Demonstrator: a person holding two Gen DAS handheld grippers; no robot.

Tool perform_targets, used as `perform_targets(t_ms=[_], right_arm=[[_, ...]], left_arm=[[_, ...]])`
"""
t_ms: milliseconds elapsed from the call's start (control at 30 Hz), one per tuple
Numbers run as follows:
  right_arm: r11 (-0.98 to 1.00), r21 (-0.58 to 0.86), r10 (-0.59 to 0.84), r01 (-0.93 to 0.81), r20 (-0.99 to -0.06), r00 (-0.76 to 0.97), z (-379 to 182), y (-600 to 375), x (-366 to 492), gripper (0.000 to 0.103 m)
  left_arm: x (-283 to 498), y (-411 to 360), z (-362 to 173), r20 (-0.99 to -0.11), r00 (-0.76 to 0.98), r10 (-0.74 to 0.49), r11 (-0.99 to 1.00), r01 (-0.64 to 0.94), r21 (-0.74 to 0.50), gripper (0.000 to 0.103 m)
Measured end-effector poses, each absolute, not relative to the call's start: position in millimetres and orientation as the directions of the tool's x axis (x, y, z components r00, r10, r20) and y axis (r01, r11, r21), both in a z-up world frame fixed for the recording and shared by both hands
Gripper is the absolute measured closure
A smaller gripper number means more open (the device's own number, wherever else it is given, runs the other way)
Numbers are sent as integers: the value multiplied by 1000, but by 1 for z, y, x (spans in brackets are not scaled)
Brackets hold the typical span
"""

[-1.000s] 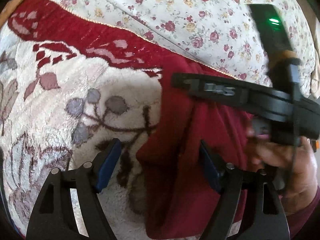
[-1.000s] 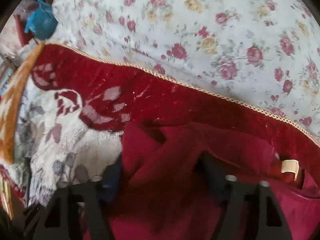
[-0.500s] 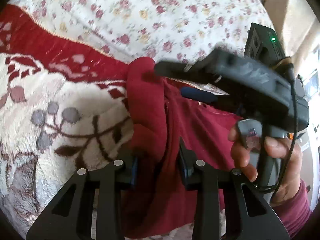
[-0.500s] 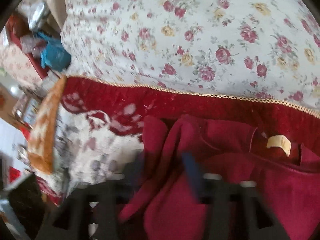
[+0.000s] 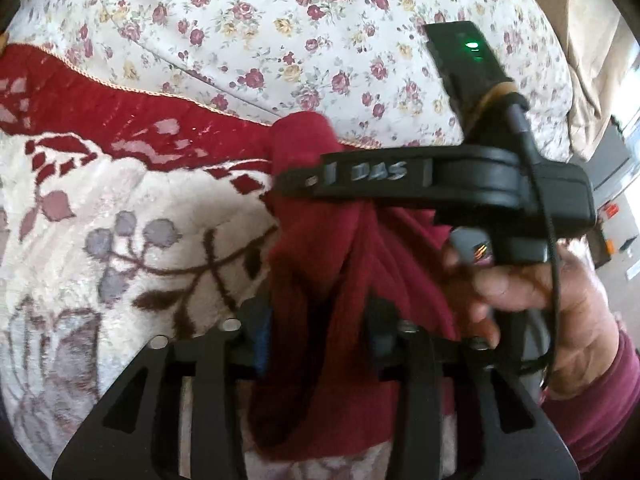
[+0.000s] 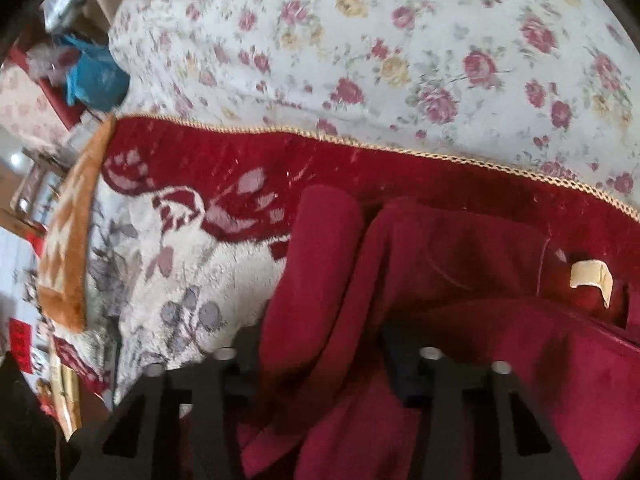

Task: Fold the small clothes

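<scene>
Your garment (image 5: 316, 264) lies bunched on the blanket (image 5: 120, 248), toward its far edge; the bedsheet (image 5: 280, 20) lies beyond that edge. Your left gripper (image 5: 316, 336) sits at the garment's near side, a fold running up between its fingers. Your right gripper (image 6: 320, 356) also straddles a fold (its body crosses over the garment in the left wrist view). The neck label (image 6: 592, 276) lies right of that fold. A bag (image 6: 94, 78) sits off the blanket's far-left corner.
</scene>
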State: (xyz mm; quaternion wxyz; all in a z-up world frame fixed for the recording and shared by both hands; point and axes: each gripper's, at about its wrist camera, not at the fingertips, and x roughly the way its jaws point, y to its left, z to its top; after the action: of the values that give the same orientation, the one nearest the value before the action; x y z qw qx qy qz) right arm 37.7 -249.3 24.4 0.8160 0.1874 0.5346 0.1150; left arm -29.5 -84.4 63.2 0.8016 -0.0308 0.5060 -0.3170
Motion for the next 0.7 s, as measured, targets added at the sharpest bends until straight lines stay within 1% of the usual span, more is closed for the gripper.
perform_targets(t_ms=[67, 133, 233, 267, 300, 367, 433, 467, 567, 633, 700], right_arm=[[893, 450, 404, 9, -811, 423, 28, -258, 33, 70], [888, 459, 409, 10, -801, 437, 32, -265, 30, 73], [877, 480, 424, 12, -786, 449, 36, -270, 28, 73], [874, 485, 428, 13, -782, 453, 37, -271, 27, 73], [871, 492, 432, 13, -777, 458, 37, -272, 26, 73], [865, 502, 439, 11, -768, 467, 39, -275, 21, 74], [856, 517, 452, 6, -754, 477, 42, -280, 15, 76], [851, 525, 458, 2, -743, 489, 45, -285, 11, 76], [817, 577, 491, -6, -689, 533, 61, -309, -5, 77], [791, 611, 515, -29, -640, 570, 78, -333, -23, 77], [790, 612, 512, -44, -619, 595, 92, -354, -39, 77]], left_arm=[[-36, -81, 65, -801, 281, -529, 795, 496, -350, 37], [-41, -81, 65, -805, 279, -523, 790, 513, -336, 37], [-43, -90, 53, -828, 276, -488, 804, 511, -303, 37], [-44, -92, 51, -833, 270, -483, 805, 511, -301, 38], [-46, -93, 50, -830, 269, -488, 806, 505, -309, 53], [-50, -95, 55, -801, 249, -544, 781, 499, -376, 76], [-56, -98, 69, -774, 277, -569, 771, 506, -386, 78], [-61, -102, 77, -759, 285, -586, 761, 515, -394, 82], [-76, -121, 96, -722, 254, -643, 709, 555, -436, 83], [-91, -142, 107, -717, 249, -651, 688, 592, -419, 84], [-106, -167, 115, -719, 239, -653, 666, 632, -396, 84]])
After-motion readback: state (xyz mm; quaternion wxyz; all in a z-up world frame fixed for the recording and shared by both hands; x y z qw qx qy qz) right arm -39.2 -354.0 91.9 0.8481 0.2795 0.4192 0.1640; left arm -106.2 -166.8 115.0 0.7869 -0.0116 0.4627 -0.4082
